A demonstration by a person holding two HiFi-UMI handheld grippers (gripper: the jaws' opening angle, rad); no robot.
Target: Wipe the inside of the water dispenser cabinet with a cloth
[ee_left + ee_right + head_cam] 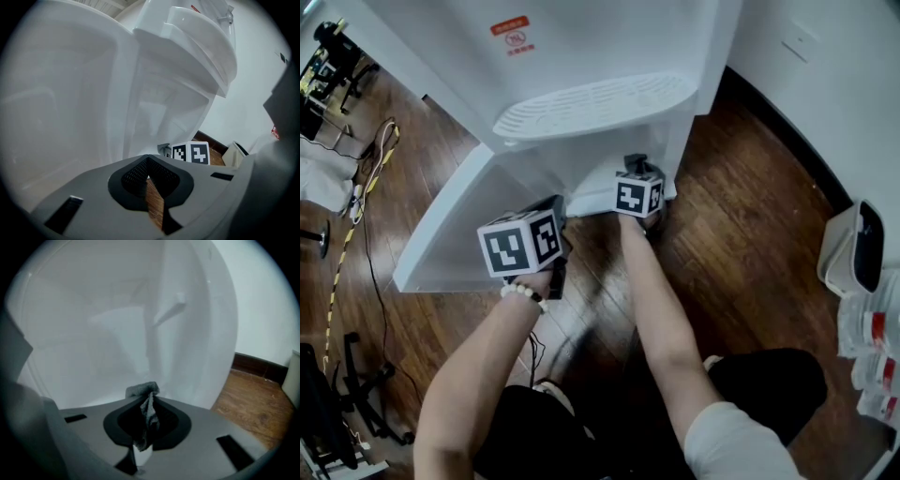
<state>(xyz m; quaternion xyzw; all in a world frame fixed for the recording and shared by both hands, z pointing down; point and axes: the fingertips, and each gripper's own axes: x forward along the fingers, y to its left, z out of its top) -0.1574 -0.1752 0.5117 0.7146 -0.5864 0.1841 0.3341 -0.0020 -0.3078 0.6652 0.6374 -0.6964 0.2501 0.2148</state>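
Observation:
A white water dispenser stands on the wooden floor with its lower cabinet door swung open to the left. My right gripper is shut on a crumpled grey cloth and points into the white cabinet interior; its marker cube sits at the cabinet mouth. My left gripper is shut with nothing in it. Its marker cube hovers just in front of the open door. In the left gripper view the right gripper's cube shows beyond the door's inner face.
The drip tray juts out above the cabinet opening. A white bin and plastic packets stand at the right by the wall. Cables trail over the floor at the left. The person's knees are below.

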